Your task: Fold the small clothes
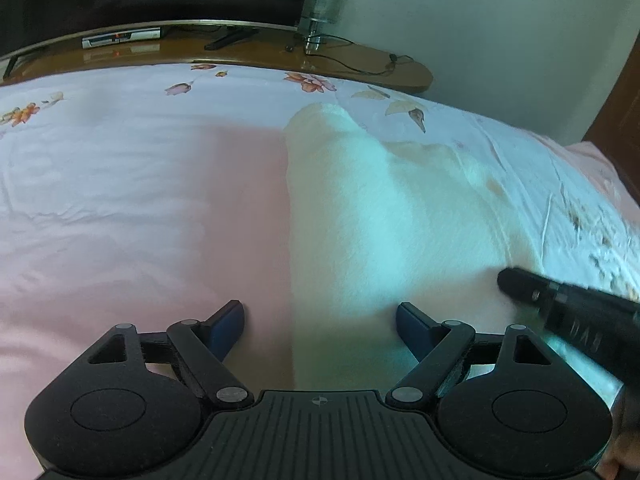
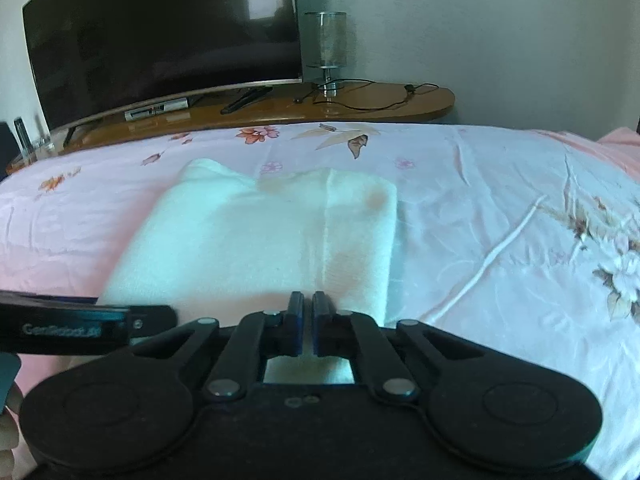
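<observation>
We judge the fold well begun: the small cream-white fleecy garment [image 2: 256, 236] lies flat on the pink floral bedsheet [image 2: 500, 216], its right strip already turned over. Our right tool [image 2: 306, 320] has its jaws nearly together at the near hem; whether cloth is pinched between them we cannot tell. Our left tool [image 1: 320, 320] stands wide, empty, astride the garment's left edge. Further folding likely remains.
</observation>
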`<state>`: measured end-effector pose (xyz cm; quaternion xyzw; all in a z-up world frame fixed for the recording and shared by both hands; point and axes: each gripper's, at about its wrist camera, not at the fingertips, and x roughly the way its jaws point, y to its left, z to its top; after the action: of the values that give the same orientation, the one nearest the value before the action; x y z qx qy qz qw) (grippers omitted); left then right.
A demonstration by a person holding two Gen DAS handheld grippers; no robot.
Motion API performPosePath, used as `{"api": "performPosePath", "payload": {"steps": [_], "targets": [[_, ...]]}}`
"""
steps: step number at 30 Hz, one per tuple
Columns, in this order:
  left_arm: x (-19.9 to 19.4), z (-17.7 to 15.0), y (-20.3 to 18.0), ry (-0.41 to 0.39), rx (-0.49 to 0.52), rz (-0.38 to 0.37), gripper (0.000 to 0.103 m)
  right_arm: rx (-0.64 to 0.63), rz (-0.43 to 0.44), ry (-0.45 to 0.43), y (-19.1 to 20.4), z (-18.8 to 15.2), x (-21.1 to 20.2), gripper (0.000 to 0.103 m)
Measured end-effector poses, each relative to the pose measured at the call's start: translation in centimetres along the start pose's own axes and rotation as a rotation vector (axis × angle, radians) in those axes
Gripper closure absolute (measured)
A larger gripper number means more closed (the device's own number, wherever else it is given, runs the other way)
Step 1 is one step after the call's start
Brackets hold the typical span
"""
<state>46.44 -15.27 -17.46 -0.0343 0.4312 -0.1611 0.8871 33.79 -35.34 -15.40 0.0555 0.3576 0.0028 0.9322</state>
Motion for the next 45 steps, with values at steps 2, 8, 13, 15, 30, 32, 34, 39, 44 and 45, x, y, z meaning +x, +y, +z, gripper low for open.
{"api": "performPosePath", "payload": {"steps": [2, 8, 13, 15, 30, 32, 34, 39, 44, 45], "targets": [[-0.5, -0.2, 0.1, 0.010, -0.005, 0.015, 0.020, 0.030, 0.008, 0.020, -0.2, 0.4, 0.1, 0.103], [-4.0, -1.9, 0.5, -0.017, 0.004, 0.035, 0.020, 0.030, -0.013, 0.011, 1.3, 0.7, -3.7, 0.085], [-6.2, -4.2, 0.5, -0.018, 0.012, 0.019, 0.020, -0.003, 0.027, 0.020, 3.4, -1.7, -6.5, 0.085], [-6.5, -5.0, 0.2, -0.009, 0.017, 0.011, 0.020, -0.016, 0.035, 0.019, 4.3, -2.5, -7.2, 0.086], [-5.8, -6.9, -0.2, -0.007, 0.062, 0.016, 0.020, -0.079, -0.072, 0.072, 3.2, -5.9, -6.4, 0.088], [-5.9, -6.8, -0.1, -0.001, 0.060, 0.013, 0.020, -0.078, -0.088, 0.073, 2.7, -6.0, -6.6, 0.088], [-6.0, -6.9, 0.0, 0.002, 0.061, 0.010, 0.020, -0.061, -0.087, 0.072, 2.1, -6.2, -6.8, 0.088], [-6.1, -7.0, 0.2, 0.003, 0.058, 0.006, 0.019, -0.081, -0.102, 0.077, 2.4, -6.3, -7.0, 0.088], [-5.8, -6.9, -0.2, -0.003, 0.076, 0.016, 0.015, -0.025, -0.085, 0.043, 1.4, -6.7, -6.8, 0.088], [-5.8, -6.8, -0.1, 0.005, 0.073, 0.010, 0.015, -0.024, -0.079, 0.051, 1.3, -6.6, -6.8, 0.088]]}}
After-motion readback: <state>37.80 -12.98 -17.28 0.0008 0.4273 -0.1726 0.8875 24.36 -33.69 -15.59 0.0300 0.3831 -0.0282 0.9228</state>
